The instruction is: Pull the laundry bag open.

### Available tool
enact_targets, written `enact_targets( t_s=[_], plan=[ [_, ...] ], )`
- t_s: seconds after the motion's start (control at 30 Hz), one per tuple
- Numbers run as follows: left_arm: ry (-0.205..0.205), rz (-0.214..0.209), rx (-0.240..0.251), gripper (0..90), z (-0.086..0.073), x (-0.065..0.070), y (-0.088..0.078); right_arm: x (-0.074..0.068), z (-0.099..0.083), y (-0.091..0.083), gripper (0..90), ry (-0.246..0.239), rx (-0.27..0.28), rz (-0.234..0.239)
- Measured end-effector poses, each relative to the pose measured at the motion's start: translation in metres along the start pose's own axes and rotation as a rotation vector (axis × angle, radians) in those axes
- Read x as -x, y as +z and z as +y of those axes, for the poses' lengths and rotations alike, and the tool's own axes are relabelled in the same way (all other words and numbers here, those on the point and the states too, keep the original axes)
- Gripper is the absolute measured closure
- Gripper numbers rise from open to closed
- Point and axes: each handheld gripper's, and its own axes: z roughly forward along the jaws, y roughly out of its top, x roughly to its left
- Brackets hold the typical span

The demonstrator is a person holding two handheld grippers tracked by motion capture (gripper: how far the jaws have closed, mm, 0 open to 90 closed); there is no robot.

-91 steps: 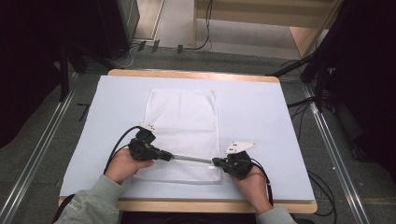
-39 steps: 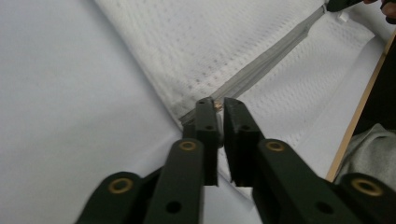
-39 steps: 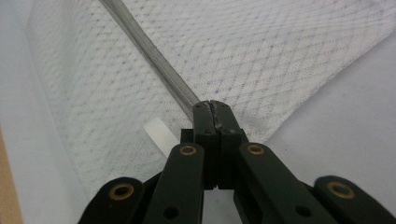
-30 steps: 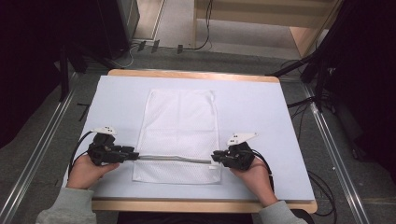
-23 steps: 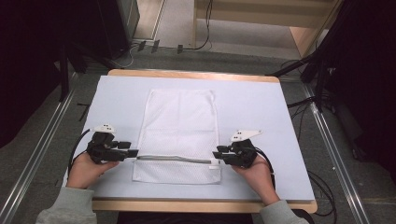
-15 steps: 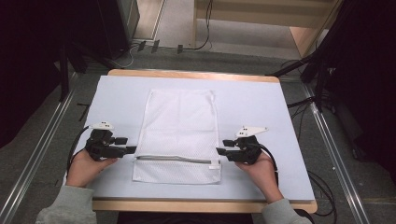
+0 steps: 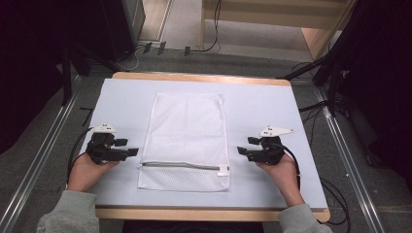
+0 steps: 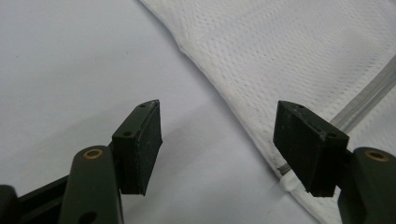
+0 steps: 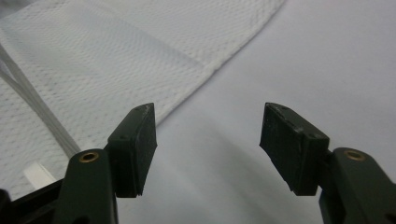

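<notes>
A white mesh bag (image 7: pixel 187 141) lies flat in the middle of the table, its grey zipper (image 7: pixel 180 165) running across near the front end. My left gripper (image 7: pixel 130 152) rests on the table just left of the bag's zipper end, open and holding nothing. In the left gripper view the mesh bag (image 8: pixel 299 56) and the zipper (image 8: pixel 369 100) lie ahead to the right of the gripper (image 8: pixel 219 140). My right gripper (image 7: pixel 241 151) sits a little right of the bag, open and holding nothing. The right gripper view shows the bag's edge (image 9: pixel 116 60) ahead on the left of the gripper (image 9: pixel 208 142).
The table (image 7: pixel 262 111) has a pale blue-white cover and a wooden rim. Cables trail from both grippers over the table's sides. Dark stands and a metal rail (image 7: pixel 39 160) flank the table on the floor.
Both grippers have let go of the bag's zipper area and drawn apart, the left one to the left and the right one to the right. The bag lies flat with the zipper straight.
</notes>
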Motion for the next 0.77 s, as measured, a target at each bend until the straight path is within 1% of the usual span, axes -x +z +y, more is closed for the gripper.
enact_targets(
  t_s=[0.07, 0.13, 0.27, 0.33, 0.37, 0.43, 0.77],
  plan=[
    [0.001, -0.002, 0.003, 32.4, 0.0000, -0.0012, 0.0007, 0.0042, -0.0016, -0.0008, 36.1, 0.019, 0.001, -0.012],
    [0.005, 0.000, -0.002, 32.2, -0.0001, -0.0025, 0.0015, 0.0055, -0.0024, -0.0009, 35.4, 0.026, 0.003, -0.016],
    [-0.002, 0.000, 0.002, 31.7, -0.0001, -0.0039, 0.0027, 0.0058, -0.0030, -0.0008, 34.8, 0.022, 0.004, -0.024],
    [0.002, 0.010, 0.004, 31.1, -0.0004, -0.0046, 0.0029, 0.0060, -0.0033, -0.0009, 34.6, 0.022, 0.002, -0.027],
    [0.003, 0.006, 0.007, 30.9, -0.0006, -0.0051, 0.0034, 0.0061, -0.0036, -0.0008, 34.6, 0.025, 0.001, -0.026],
    [-0.003, 0.013, 0.007, 30.5, -0.0009, -0.0050, 0.0037, 0.0062, -0.0040, -0.0005, 34.4, 0.027, -0.001, -0.027],
    [0.002, 0.022, 0.002, 29.9, -0.0015, -0.0051, 0.0049, 0.0081, -0.0051, 0.0001, 32.8, 0.032, -0.008, -0.037]
  ],
)
